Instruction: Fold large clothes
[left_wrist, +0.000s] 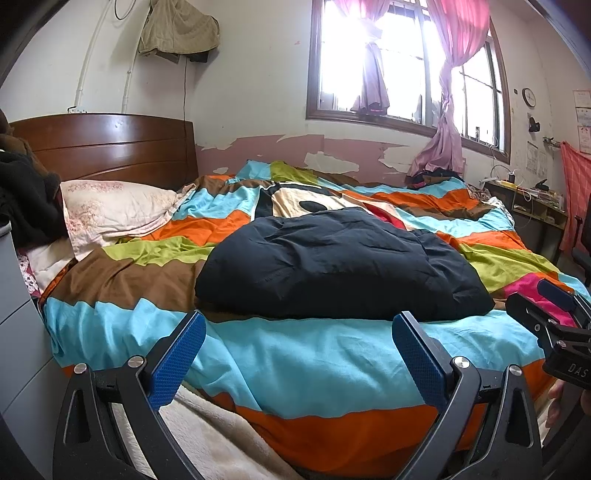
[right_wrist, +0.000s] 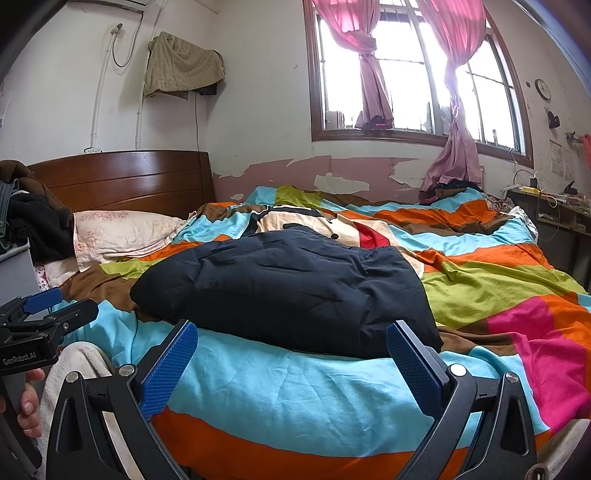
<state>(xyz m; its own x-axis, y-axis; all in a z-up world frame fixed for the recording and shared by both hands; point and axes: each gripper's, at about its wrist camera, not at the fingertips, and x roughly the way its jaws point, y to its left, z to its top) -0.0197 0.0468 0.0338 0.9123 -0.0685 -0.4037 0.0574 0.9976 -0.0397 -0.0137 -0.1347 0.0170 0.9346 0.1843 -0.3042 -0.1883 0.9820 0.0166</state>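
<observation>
So I've got both grippers hanging off the near edge of the bed, and the dark navy garment lies on the striped duvet straight ahead, just past the fingertips. It looks already bundled into a puffy slab, with its long axis running left to right across the bed.

The left gripper has its jaws spread wide with nothing in them, same for the right gripper. Neither touches the cloth.

My guess is the right one is a bit nearer: in its view the garment's near right corner sits just behind the right pad. The left view shows that corner from the side and the whole near hem. The right view shows more of the left end, toward the pillow.
</observation>
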